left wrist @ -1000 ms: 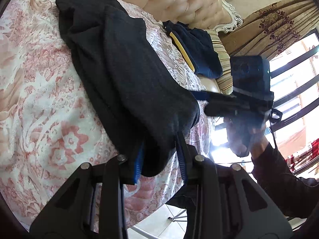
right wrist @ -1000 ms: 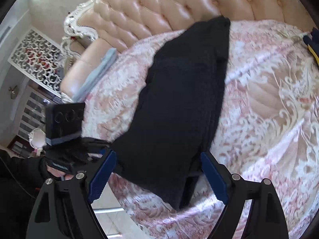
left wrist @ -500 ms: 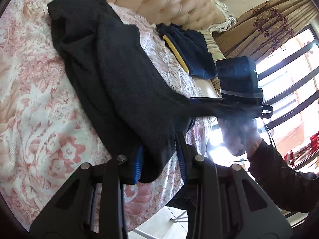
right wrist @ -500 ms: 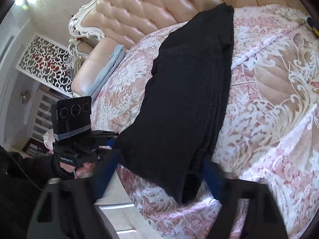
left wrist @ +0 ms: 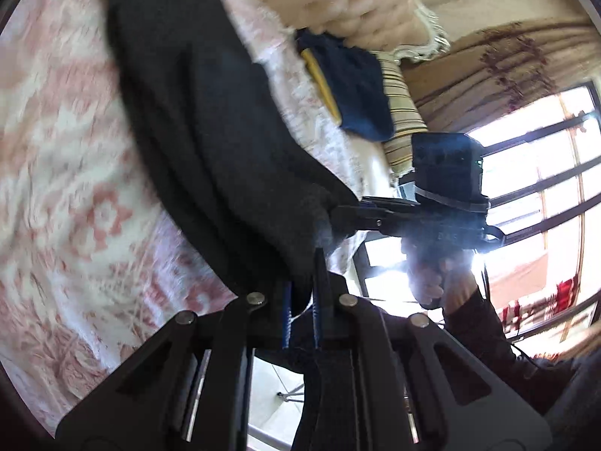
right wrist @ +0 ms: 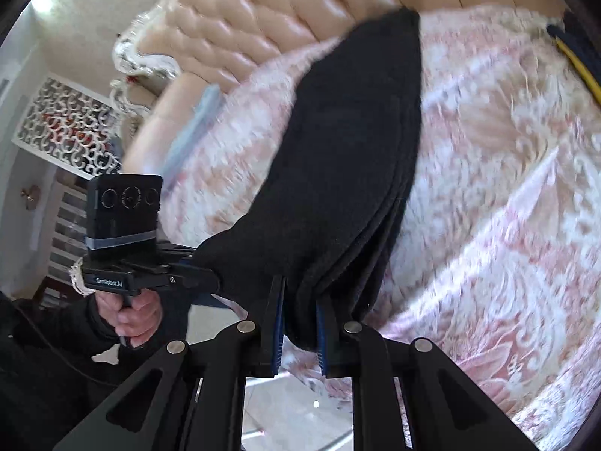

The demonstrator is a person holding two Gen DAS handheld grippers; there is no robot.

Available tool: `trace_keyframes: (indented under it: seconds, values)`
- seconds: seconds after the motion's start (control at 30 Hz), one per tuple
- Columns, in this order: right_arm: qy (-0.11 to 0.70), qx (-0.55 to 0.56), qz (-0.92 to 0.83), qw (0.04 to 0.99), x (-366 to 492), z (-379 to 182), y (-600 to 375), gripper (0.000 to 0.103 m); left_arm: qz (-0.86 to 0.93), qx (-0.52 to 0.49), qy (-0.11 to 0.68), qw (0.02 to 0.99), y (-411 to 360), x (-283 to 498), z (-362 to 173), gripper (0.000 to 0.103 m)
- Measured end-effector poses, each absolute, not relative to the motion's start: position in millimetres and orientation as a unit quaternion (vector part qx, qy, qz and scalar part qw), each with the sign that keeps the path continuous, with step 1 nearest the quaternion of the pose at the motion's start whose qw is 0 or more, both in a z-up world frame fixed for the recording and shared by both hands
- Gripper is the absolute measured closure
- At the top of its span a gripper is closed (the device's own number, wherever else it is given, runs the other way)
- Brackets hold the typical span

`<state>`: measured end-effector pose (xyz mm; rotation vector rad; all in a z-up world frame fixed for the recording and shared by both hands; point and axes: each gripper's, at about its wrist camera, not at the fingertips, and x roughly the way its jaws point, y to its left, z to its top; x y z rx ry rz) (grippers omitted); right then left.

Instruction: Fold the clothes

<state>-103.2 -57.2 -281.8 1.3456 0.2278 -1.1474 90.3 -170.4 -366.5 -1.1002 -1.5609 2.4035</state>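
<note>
Both grippers clamp the near hem of the black garment (right wrist: 349, 173), left gripper (left wrist: 302, 300) and right gripper (right wrist: 298, 332) at bottom centre; the rest stretches up-frame across the bed (right wrist: 507, 195)

Daylight pours in through the barred window (left wrist: 541, 188) on the right of the left wrist view, blowing the panes out to white and washing a hazy flare over the hand (left wrist: 432, 282) in front of it. Motion blur smears the pink bedspread (left wrist: 67, 173) and the tufted headboard (right wrist: 285, 18) in both views. The black garment (right wrist: 349, 173) reads as a near-flat dark mass, its folds perhaps layered. Fisheye curvature bends the edges, with black vignetted corners.
</note>
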Motion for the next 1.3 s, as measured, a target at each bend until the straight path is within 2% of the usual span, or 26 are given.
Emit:
trace_keyframes:
  seconds: [0.1,0.13,0.17,0.2,0.23,0.27,0.33,0.43,0.6,0.8,0.83,0.9,0.97,1.03,1.13,1.3]
  values:
    - [0.111,0.595,-0.507,0.614,-103.5,-287.9,-52.1,0.083,0.794,-0.382,-0.472,0.016,-162.6,87.4,-369.4,0.088]
    - [0.114,0.597,-0.509,0.61,-103.6,-290.0,-50.4,0.079,0.797,-0.388,-0.461,0.013,-160.3,88.2,-367.4,0.077]
    - [0.118,0.599,-0.51,0.605,-103.6,-292.0,-48.7,0.076,0.803,-0.391,-0.45,0.011,-159.6,91.7,-362.4,0.061]
    - [0.122,0.602,-0.512,0.601,-103.7,-294.1,-47.0,0.073,0.809,-0.393,-0.438,0.009,-159.2,95.8,-356.7,0.055]
    - [0.125,0.604,-0.514,0.596,-103.8,-296.1,-45.3,0.06,0.813,-0.391,-0.431,0.009,-161.3,101.3,-351.0,0.053]
    - [0.129,0.606,-0.516,0.591,-103.9,-298.2,-43.6,0.036,0.818,-0.388,-0.425,0.009,-164.1,107.2,-345.2,0.053]
    - [0.154,0.606,-0.525,0.577,-103.3,-293.3,-34.1,0.014,0.836,-0.373,-0.403,0.001,-178.0,112.1,-330.0,0.053]
    - [0.164,0.595,-0.535,0.576,-104.5,-277.1,-17.7,0.015,0.864,-0.336,-0.374,-0.023,-217.9,93.3,-316.2,0.053]
    - [0.094,0.559,-0.575,0.59,-125.3,-244.0,-12.6,0.015,0.866,-0.334,-0.371,-0.034,-276.5,37.6,-337.3,0.055]
    - [0.004,0.541,-0.598,0.592,-153.7,-235.6,-39.7,0.015,0.836,-0.375,-0.399,-0.028,-293.0,7.8,-366.2,0.055]
    - [-0.006,0.541,-0.599,0.59,-156.0,-237.2,-44.5,0.015,0.832,-0.379,-0.405,-0.03,-294.1,9.3,-369.5,0.057]
    - [-0.018,0.543,-0.6,0.587,-155.8,-242.2,-52.3,0.015,0.839,-0.378,-0.391,-0.022,-289.1,8.5,-366.6,0.067]
    - [-0.024,0.548,-0.594,0.589,-151.1,-247.8,-57.2,0.014,0.85,-0.388,-0.355,-0.022,-278.7,7.0,-360.6,0.082]
    - [-0.023,0.553,-0.589,0.589,-145.4,-253.6,-60.3,0.014,0.854,-0.401,-0.331,-0.022,-271.9,1.9,-358.9,0.083]
    - [-0.013,0.562,-0.585,0.584,-141.6,-262.3,-65.7,0.014,0.844,-0.402,-0.353,-0.026,-277.8,2.4,-363.0,0.083]
    - [-0.031,0.558,-0.581,0.591,-148.2,-259.9,-68.8,0.014,0.871,-0.398,-0.288,-0.006,-258.2,4.4,-338.6,0.09]
